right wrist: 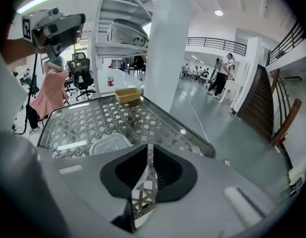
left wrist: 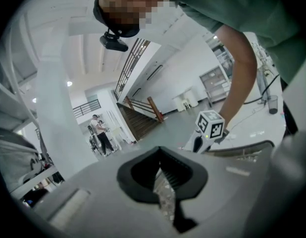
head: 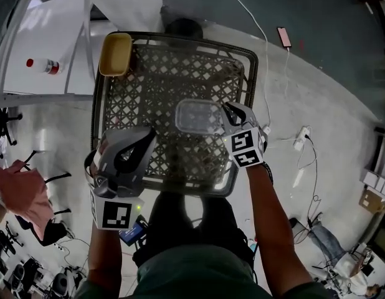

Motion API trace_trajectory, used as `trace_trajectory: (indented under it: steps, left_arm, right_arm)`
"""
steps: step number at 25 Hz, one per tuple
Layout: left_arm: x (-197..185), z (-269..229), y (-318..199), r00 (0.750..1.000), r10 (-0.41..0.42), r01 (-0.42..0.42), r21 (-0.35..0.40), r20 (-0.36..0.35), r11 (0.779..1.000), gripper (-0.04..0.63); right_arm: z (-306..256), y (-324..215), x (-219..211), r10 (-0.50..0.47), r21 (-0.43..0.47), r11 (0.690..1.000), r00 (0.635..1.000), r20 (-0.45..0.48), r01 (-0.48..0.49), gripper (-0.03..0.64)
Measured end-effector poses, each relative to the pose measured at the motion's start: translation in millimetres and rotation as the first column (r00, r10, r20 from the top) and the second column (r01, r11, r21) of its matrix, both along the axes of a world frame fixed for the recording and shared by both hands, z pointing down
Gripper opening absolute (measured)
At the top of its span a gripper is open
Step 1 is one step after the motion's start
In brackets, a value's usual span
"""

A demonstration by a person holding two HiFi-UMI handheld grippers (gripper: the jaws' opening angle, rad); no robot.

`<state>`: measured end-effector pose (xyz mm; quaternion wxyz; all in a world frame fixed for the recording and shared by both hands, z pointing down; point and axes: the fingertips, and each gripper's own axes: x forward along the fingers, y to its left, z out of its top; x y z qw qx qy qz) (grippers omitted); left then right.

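1. Basket (head: 257, 73): large, dark, with a lattice bottom, standing on the floor. It lies under and ahead of both tools.
2. Left tool (left wrist: 162, 175): jaws together, with nothing between them. It is held over the basket's near left corner, well apart from the right tool.
3. Right tool (right wrist: 148, 172): jaws together, with only a sliver of lattice showing through the seam. It is held over the basket's near right part.
4. Clear container (head: 197, 117): lidded and shallow, in the basket just to the left of the right tool's tip and not between its jaws. Contact cannot be told.
5. Yellow tub (head: 115, 53): at the basket's far left corner, well ahead of the left tool.
6. Phone (head: 284, 37): on the floor beyond the basket, far ahead of the right tool.
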<state>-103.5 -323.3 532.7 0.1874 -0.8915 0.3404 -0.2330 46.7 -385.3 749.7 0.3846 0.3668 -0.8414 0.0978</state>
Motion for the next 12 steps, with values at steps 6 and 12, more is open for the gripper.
trace_trajectory:
  steps: [6,12]
  left_arm:
    - [-10,22,-2,1.000,-0.010,0.010,-0.027,0.001,1.000,0.003]
    - [-18,37,-8,1.000,-0.019,0.018,-0.052,-0.008,0.999,0.003]
  right_arm:
    - [45,-5,3,0.023,-0.073,0.997,0.999,-0.027,-0.025,0.051]
    - [76,-8,6,0.035,-0.144,0.989,0.998,-0.043,-0.041,0.060]
